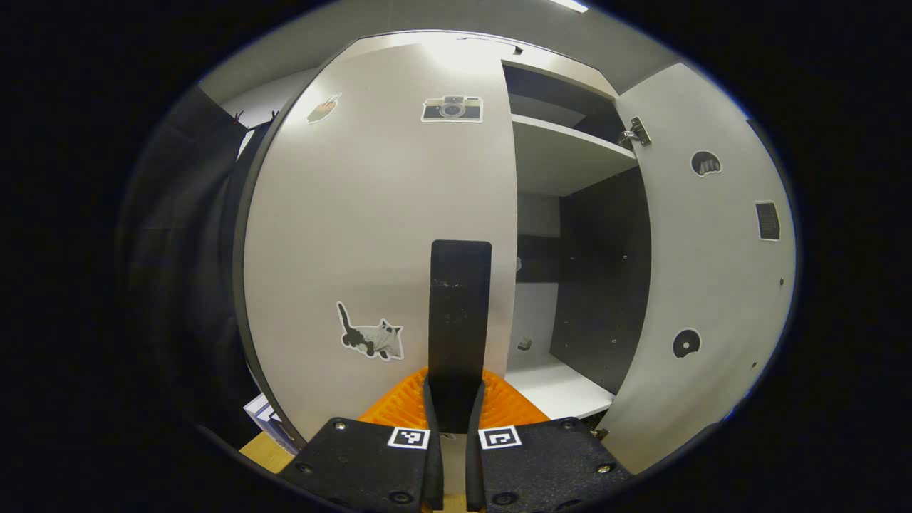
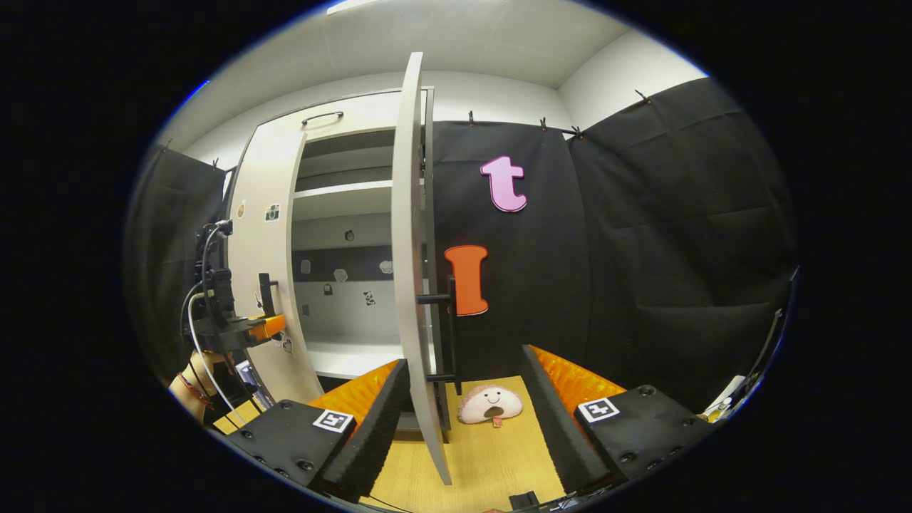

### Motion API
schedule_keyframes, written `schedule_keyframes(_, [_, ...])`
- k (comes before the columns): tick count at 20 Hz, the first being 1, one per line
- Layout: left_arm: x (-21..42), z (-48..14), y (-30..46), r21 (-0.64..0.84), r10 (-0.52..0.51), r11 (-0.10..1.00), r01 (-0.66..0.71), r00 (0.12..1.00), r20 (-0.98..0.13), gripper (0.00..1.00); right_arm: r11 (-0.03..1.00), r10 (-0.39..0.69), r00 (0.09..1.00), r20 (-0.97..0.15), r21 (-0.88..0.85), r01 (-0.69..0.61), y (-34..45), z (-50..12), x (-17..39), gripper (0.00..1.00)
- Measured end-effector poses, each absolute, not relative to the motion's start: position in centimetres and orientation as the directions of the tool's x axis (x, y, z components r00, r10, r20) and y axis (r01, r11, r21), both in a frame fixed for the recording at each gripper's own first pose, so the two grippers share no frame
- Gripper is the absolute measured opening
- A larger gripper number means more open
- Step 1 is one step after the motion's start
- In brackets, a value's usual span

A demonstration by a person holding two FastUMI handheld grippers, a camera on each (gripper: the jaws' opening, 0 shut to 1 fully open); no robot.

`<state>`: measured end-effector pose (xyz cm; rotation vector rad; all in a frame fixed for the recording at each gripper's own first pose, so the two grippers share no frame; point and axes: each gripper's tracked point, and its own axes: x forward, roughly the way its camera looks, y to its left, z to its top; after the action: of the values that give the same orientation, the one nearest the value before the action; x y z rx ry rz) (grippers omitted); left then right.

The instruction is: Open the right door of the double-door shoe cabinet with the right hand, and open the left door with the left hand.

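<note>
While both views faced the cabinet, the scene read as follows.

Cabinet: a tall pale grey double-door shoe cabinet (image 2: 342, 214) stood against the black cloth wall, with white shelves (image 1: 563, 153) and a dark inner panel showing between the doors.

Left door: a flat pale grey panel (image 1: 370, 235) carrying a camera sticker (image 1: 452, 108) and a cat sticker (image 1: 370, 336); in the left gripper view it covered its half of the cabinet, and whether it sat fully flush could not be told.

Left door's handle: a black vertical bar (image 1: 459, 313) rising straight up from between the left gripper's fingers.

Left gripper: (image 1: 454, 406) fingers drawn narrow, one on each side of the bar's lower end, pressing on it; in the right gripper view the same tool (image 2: 242, 324) appeared at the left door, with a hand (image 2: 189, 388) and cables below it.

Right door: a pale grey panel (image 2: 412, 249) swung well out, seen nearly edge-on in the right gripper view; its inner face with a metal hinge (image 1: 634, 133) showed in the left gripper view.

Right door's handle: a black bar (image 2: 450, 328) on the door's outer side.

Right gripper: (image 2: 467, 420) fingers spread wide, the door's lower edge standing between them, neither pad clearly touching it.

Floor: light wood (image 2: 491, 463), with a small pale smiling plush toy (image 2: 490, 404) lying just beside the open door.
</note>
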<state>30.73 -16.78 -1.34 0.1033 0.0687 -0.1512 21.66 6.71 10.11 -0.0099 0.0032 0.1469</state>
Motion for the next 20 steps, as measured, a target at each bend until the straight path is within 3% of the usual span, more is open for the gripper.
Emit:
schedule_keyframes(5, [30.0,-1.3,-16.2,0.083,-0.177,0.98,0.182,0.982,-0.066,0.12,0.988,0.155,0.988,-0.005,-0.021,-0.155,8.0,10.0,20.7,0.98])
schedule_keyframes(6, [30.0,-1.3,-16.1,0.086,-0.183,0.978,0.189,0.981,-0.07,0.12,0.988,0.153,0.988,-0.004,-0.018,-0.153,8.2,9.9,20.5,0.89])
schedule_keyframes(20, [28.6,-1.4,-14.6,0.079,-0.295,0.951,0.3,0.953,-0.071,0.11,0.985,0.171,0.985,-0.004,0.004,-0.171,13.5,8.9,18.2,0.89])
